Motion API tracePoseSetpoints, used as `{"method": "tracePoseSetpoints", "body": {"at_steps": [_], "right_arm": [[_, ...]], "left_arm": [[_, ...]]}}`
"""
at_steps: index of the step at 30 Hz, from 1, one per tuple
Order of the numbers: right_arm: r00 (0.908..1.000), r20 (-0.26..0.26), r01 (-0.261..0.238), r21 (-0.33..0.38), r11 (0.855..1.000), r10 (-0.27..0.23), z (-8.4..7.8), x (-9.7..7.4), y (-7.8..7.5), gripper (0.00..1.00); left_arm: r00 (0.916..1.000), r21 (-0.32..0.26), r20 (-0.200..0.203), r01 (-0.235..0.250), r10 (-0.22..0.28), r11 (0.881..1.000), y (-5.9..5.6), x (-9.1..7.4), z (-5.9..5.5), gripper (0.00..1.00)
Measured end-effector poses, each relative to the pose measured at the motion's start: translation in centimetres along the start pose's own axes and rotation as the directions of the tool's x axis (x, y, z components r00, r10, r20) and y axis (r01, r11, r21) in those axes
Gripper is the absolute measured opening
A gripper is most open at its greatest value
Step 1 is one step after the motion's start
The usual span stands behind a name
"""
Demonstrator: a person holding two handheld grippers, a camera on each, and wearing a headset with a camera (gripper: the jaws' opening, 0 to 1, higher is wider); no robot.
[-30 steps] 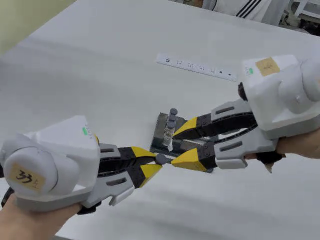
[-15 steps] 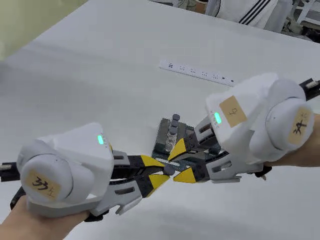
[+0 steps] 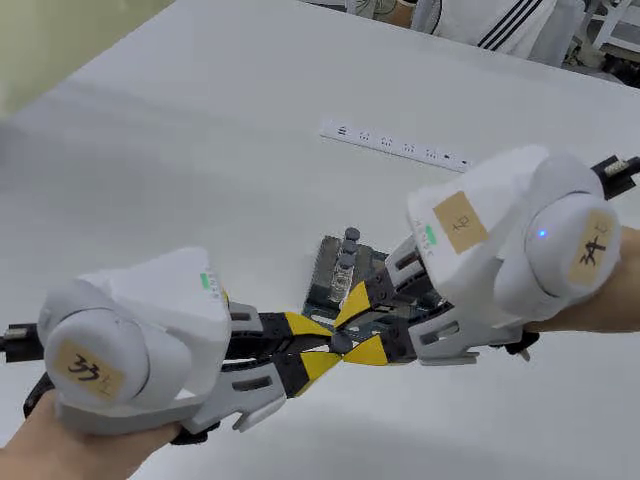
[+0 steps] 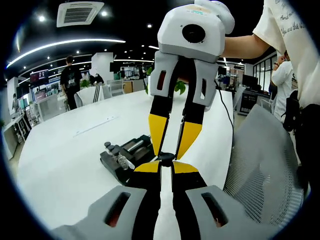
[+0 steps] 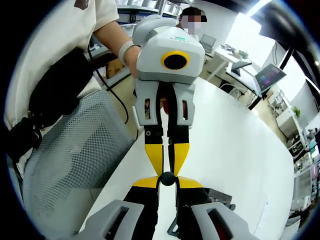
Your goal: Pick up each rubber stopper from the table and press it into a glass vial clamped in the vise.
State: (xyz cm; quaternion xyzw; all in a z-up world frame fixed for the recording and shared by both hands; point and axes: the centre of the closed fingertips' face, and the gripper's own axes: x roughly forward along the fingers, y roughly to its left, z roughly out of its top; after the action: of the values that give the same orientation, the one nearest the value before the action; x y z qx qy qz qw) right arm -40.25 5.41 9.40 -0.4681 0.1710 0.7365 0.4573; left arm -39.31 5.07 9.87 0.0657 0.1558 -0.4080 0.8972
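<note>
Matt plastics and dull metal on a smooth white bench [image 3: 180, 150].
The left claw [image 4: 166, 165] and right claw [image 5: 168, 181] have smooth, faintly glossy white plastic housings and matt black jaws with yellow tips. The rubber stopper [image 3: 340, 343] looks dull grey, the vise [image 3: 322, 262] dark matt metal, its vials [image 3: 340, 282] clear glass, and the chair back [image 4: 260, 150] grey mesh.

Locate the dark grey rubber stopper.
Head view, lower centre: dark grey rubber stopper between the tips of left gripper and right gripper, near the black vise.

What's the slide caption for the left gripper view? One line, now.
Tip to tip: left gripper and right gripper pinch one rubber stopper, the vise with vials on the table behind.
</note>
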Motion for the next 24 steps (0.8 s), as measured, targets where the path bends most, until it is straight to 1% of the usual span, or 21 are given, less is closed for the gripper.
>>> {"method": "tracePoseSetpoints", "body": {"at_steps": [3,6,10,12,13,17,24], "right_arm": [[1.0000,0.002,-0.001,0.005,1.000,0.001,0.0,-0.1,0.0,0.07],[0.9999,-0.011,-0.012,-0.006,1.000,0.012,-0.2,0.0,0.2,0.07],[0.9994,-0.027,-0.022,0.015,1.000,0.023,-0.4,-0.2,0.2,0.07],[0.9992,-0.030,-0.026,0.034,0.999,0.027,-0.5,-0.5,0.2,0.07],[0.9991,-0.030,-0.028,0.041,0.999,0.029,-0.5,-0.6,0.2,0.07],[0.9986,-0.037,-0.037,0.047,0.998,0.038,-0.8,-0.5,0.2,0.06],[0.9974,-0.036,-0.060,0.056,0.997,0.062,-0.9,-0.3,0.2,0.06]], "left_arm": [[1.0000,0.007,-0.001,0.002,-0.002,1.000,0.0,0.0,0.1,0.03],[0.9999,0.008,-0.004,0.014,-0.014,1.000,-0.2,0.2,-0.1,0.03],[0.9997,0.011,-0.006,0.026,-0.026,1.000,-0.3,0.7,0.1,0.03],[0.9994,0.019,-0.006,0.034,-0.034,0.999,-0.3,0.8,0.2,0.03],[0.9992,0.034,-0.007,0.039,-0.039,0.999,-0.4,0.9,0.3,0.03],[0.9988,0.051,-0.014,0.048,-0.047,0.998,-0.4,1.2,0.4,0.03],[0.9989,0.036,-0.018,0.044,-0.043,0.998,-0.3,1.3,0.0,0.04]]}}
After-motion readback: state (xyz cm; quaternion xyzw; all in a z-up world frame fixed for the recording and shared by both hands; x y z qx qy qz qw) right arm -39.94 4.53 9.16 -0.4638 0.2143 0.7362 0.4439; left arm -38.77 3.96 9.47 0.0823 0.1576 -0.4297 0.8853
